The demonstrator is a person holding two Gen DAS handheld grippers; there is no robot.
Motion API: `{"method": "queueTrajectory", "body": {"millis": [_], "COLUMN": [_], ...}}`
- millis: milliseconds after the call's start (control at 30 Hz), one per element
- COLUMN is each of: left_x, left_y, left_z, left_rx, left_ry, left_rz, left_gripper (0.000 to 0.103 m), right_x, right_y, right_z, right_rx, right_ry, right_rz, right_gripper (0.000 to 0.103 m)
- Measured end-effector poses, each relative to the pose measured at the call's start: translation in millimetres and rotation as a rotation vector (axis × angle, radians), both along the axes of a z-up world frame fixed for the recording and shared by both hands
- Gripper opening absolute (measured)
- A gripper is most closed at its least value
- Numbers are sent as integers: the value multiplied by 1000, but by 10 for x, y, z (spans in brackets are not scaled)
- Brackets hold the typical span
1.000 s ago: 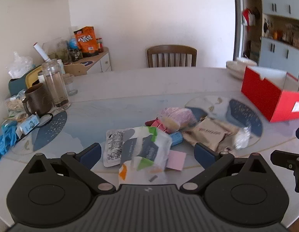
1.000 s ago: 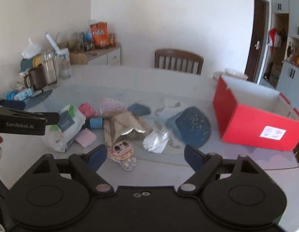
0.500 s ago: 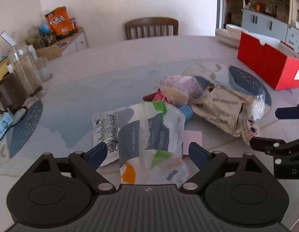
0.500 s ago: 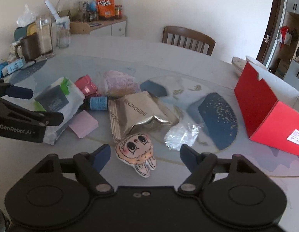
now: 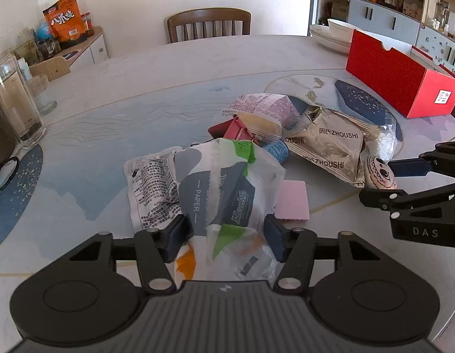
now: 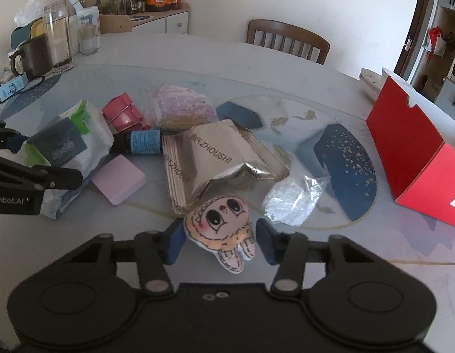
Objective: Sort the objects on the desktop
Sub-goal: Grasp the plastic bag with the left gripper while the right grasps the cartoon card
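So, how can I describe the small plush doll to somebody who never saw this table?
Start at the open red cardboard box on the round table, then look toward the pile of wrappers. At its near edge, beside the crumpled golden foil bag, lies the small plush doll between the right gripper's closing jaws. Only it has a drawn face with big dark eyes.

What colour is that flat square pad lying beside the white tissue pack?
Pale pink, plain with no pattern. The square pad shows best in the right wrist view.

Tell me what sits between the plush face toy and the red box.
On the straight way from the plush toy in the closing right claw to the red box lies only a crumpled clear plastic wrapper, low and flat on the table. Nothing tall blocks it.
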State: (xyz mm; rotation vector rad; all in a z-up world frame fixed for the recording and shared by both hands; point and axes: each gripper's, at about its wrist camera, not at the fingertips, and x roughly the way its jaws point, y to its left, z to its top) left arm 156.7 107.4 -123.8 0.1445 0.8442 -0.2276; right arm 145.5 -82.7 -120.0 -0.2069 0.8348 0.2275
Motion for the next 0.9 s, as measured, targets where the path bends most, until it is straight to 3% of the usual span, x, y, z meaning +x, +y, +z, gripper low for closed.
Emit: {"method": "queueTrajectory", "body": {"millis": [100,267,567,900], "left_x": [6,-34,-97,-7], "left_y": [26,46,-51,-331], "left_z": [21,75,417,779], "left_rx": [-15,-43,-23,-46], "left_ry": [10,23,-82,-130], "left_rz": [-12,-29,-120,-183], "left_gripper": [43,39,39,39], "right_x": [7,-34,-87,-104], "right_y": [4,10,-139,-500], "right_z": [30,133,460,856], "right_rx": [3,13,63,95], "right_ry": [-1,-16,-57,-136], "right_rz": [-1,4,-49,-101], "right_gripper": [46,45,45,45]}}
